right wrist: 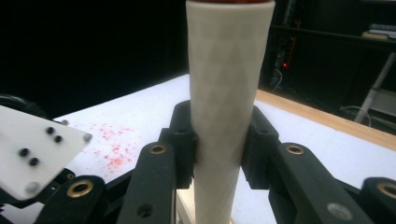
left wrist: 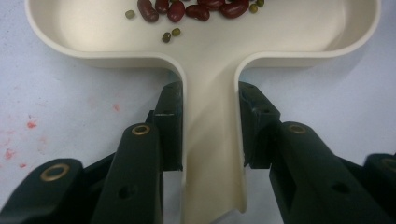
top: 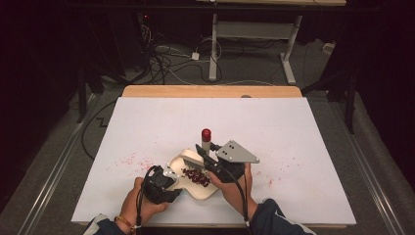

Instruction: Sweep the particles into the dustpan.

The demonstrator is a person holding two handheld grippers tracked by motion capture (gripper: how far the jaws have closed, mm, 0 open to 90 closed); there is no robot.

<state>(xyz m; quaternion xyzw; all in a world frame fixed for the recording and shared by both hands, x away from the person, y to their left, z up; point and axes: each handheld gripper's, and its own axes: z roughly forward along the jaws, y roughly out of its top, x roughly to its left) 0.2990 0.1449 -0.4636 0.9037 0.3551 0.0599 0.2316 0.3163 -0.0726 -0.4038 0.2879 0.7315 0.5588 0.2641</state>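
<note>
A cream scoop-shaped tray (top: 203, 195) lies on the white table near the front edge, with dark red beans (top: 196, 176) piled in it. My left gripper (top: 172, 177) is shut on the tray's handle (left wrist: 210, 140), and its jaws press both sides of the handle. Red beans (left wrist: 187, 9) and a few small green ones lie at the tray's far side. My right gripper (top: 205, 152) is shut on an upright white faceted cylinder (right wrist: 229, 70) with a red top (top: 206, 133). A white bristled part (top: 192, 158) sits at the tray's back rim, below that cylinder.
Red specks stain the table (top: 293, 127) left of the tray (top: 132, 160) and to its right (top: 269, 181). A wooden strip (top: 210, 91) runs along the far edge. Beyond it stand desk legs and loose cables (top: 161, 58) on the floor.
</note>
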